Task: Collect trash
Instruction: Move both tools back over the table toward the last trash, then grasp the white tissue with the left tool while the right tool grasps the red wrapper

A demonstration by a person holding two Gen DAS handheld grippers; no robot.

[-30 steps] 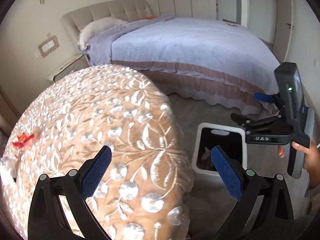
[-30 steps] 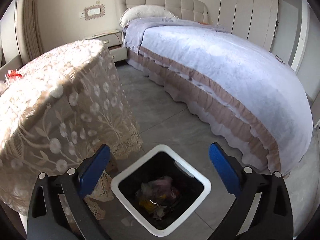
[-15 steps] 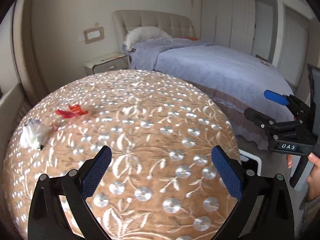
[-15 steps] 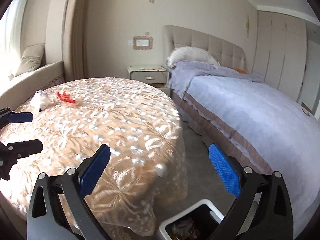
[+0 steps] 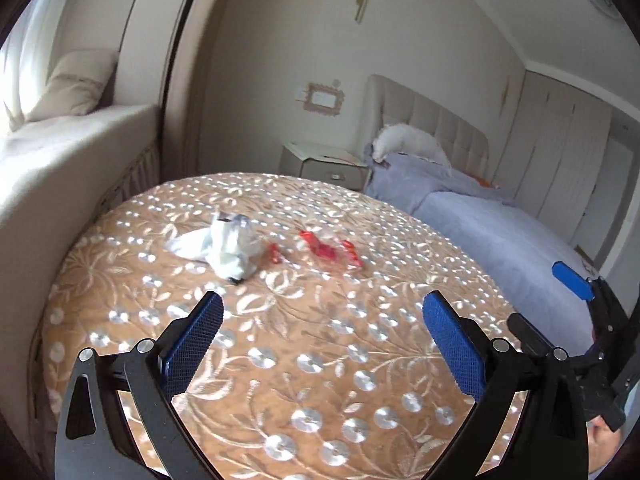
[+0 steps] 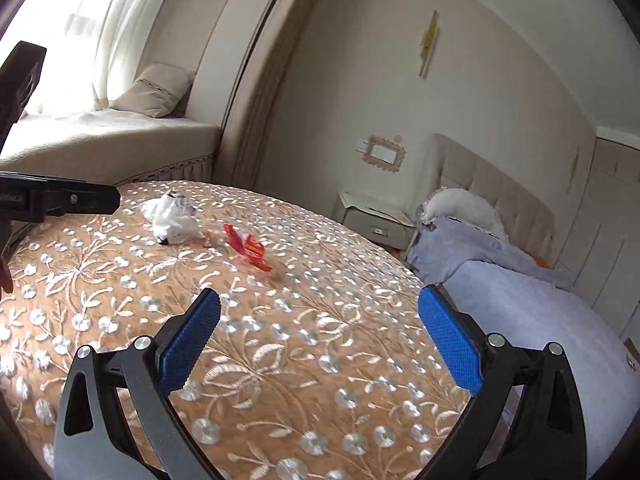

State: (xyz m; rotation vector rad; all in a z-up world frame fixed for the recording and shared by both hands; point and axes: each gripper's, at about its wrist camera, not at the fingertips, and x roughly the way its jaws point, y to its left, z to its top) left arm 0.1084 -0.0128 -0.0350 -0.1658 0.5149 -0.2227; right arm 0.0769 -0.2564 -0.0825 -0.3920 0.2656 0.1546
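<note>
- A crumpled white wrapper [image 5: 224,246] is seen on the round table [image 5: 304,360], on its far part, toward the window seat [image 5: 60,160]. It looks like thin plastic or paper, with a small dark spot at its near edge.
- Just beside it, on the side of the bed [image 5: 500,236], a red wrapper [image 5: 324,248] is lain flat, torn into several shiny bits. In the right wrist view the same white wrapper [image 6: 170,220] and red wrapper [image 6: 246,248] are found, close together but apart.
- The table is covered by a tan cloth with pale embroidered flowers.
- The small red pieces are blurred, so it cannot be told whether they are one wrapper or perhaps two.
- The near edge of the table is cut off by the picture border in both views.
- The left gripper [image 5: 320,336] is held above the near part of the table, pointed at the trash. Its blue pads are spread wide and nothing is kept between them.
- The right gripper [image 6: 318,334] is held in the same way over the cloth, its fingers wide apart and empty.
- Each gripper is partly seen at the side of the other's view.
</note>
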